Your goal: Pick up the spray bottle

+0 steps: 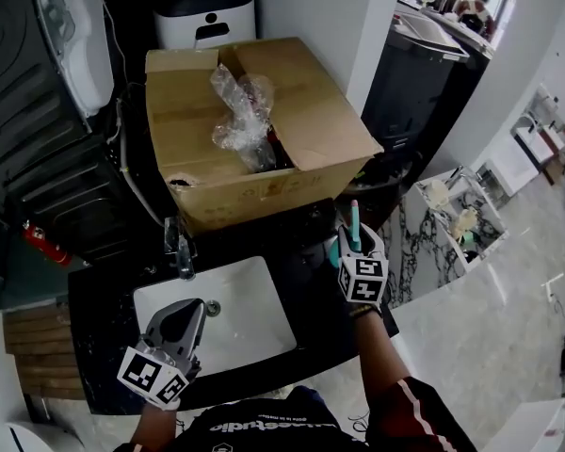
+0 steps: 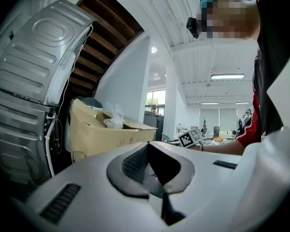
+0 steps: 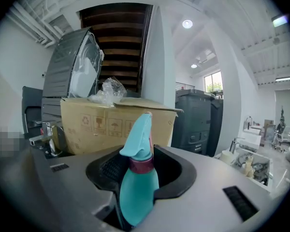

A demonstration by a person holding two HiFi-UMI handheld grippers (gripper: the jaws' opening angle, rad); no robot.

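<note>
Grey left claw (image 1: 184,314), marker cube (image 1: 363,281), red-striped dark sleeve (image 1: 411,406).

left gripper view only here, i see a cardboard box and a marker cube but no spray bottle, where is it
Observer: The teal spray bottle is between the jaws of the right gripper, which grip its body.
Operator: upright or tipped
Observer: Roughly upright, with its nozzle on top.
Operator: whats under my left gripper
Observer: In the head view the left gripper hangs over a white sink set in a black counter.
</note>
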